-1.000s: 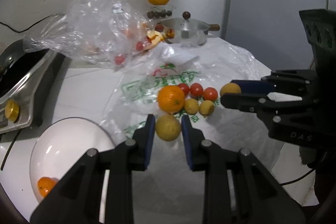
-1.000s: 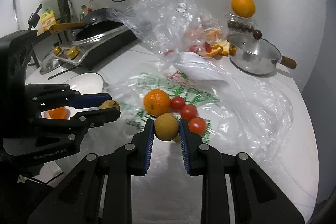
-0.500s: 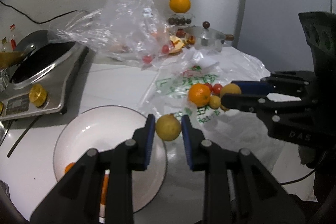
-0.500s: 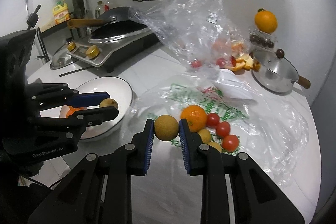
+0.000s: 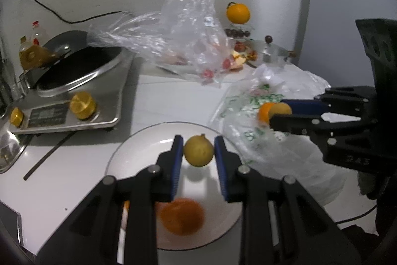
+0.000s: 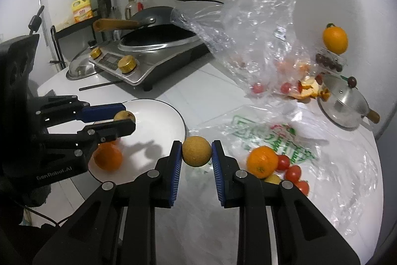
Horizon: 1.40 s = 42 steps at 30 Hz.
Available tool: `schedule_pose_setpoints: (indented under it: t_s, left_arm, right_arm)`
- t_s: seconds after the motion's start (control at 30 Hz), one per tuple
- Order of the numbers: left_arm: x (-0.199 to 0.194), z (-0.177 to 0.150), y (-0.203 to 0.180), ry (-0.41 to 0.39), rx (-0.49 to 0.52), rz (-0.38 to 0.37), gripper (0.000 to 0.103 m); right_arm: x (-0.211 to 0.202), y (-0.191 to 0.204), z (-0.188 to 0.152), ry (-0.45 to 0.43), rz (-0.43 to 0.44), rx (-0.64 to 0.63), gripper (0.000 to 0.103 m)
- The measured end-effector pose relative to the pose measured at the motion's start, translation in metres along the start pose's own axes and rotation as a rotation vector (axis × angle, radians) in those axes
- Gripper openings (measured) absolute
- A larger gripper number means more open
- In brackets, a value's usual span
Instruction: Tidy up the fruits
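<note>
My left gripper [image 5: 199, 152] is shut on a yellow lemon [image 5: 198, 151] and holds it above the white plate [image 5: 139, 148]. An orange [image 5: 182, 216] lies on that plate; it also shows in the right wrist view [image 6: 108, 156]. My right gripper [image 6: 196, 152] is shut on a round tan fruit [image 6: 196, 151] just right of the plate's rim [image 6: 182, 121]. On the printed plastic bag [image 6: 273, 133] lie another orange [image 6: 262, 161], red tomatoes [image 6: 292, 173] and a small yellow fruit [image 6: 272, 179].
An induction cooker with a wok [image 6: 153, 41] stands at the back left. A crumpled clear bag [image 6: 250, 36] with fruit scraps lies behind. A lidded steel pot [image 6: 343, 103] and a raised orange [image 6: 335, 39] are at the back right. A chopstick [image 5: 47, 157] lies beside the cooker.
Both grippers have moved left with their fruits. The left one now hangs over the plate; the right one has reached the plate's right rim.
</note>
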<state>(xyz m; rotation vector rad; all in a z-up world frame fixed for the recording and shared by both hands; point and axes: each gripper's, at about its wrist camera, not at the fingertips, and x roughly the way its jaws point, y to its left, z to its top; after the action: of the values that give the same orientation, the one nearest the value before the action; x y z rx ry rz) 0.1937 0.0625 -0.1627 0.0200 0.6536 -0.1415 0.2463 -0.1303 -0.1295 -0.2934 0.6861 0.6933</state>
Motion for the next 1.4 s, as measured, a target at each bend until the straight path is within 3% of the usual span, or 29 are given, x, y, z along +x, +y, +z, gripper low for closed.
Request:
schedule_pose_setpoints:
  t_s: [0.53,1.07,1.27,1.33,1.4]
  left_arm:
    - [0.02,-0.021,0.06,0.048,-0.065,0.06,0.026]
    - [0.043,-0.027,0.073,0.119,-0.089,0.043,0.028]
    - [0.038,-0.028,0.077,0.104,-0.108,0.045,0.034]
    - [0.033,-0.028,0.079,0.086,-0.117,0.045,0.04]
    - [0.029,-0.028,0.084,0.065,-0.136,0.052,0.054]
  right_arm:
    - [0.039,0.035,0.011,0.06,0.039,-0.035,0.026]
    - [0.072,0.041,0.017,0.102,0.058,-0.045,0.026]
    - [0.081,0.047,0.022,0.113,0.067,-0.06,0.026]
    - [0.084,0.05,0.025,0.114,0.071,-0.069,0.026]
    - [0.088,0.054,0.028,0.114,0.075,-0.08,0.026]
